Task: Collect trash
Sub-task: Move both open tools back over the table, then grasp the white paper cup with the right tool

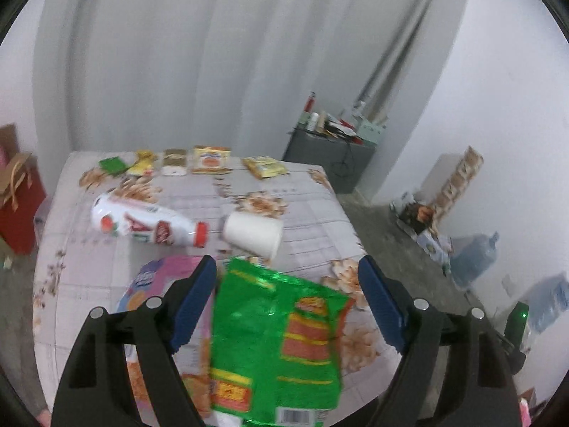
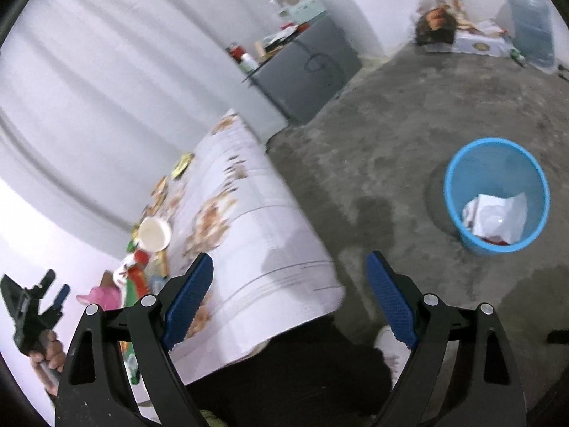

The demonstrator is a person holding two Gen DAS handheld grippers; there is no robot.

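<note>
Right wrist: bare floor (image 2: 355,163) around bin (image 2: 458,178)

Left gripper (image 1: 287,277): jaws wide apart, pointing down-forward, pads pressing nothing. Right gripper (image 2: 290,275): jaws wide, angled downward, nothing between. Left hand (image 2: 46,356) grips handle, seemingly, though blurred.
</note>
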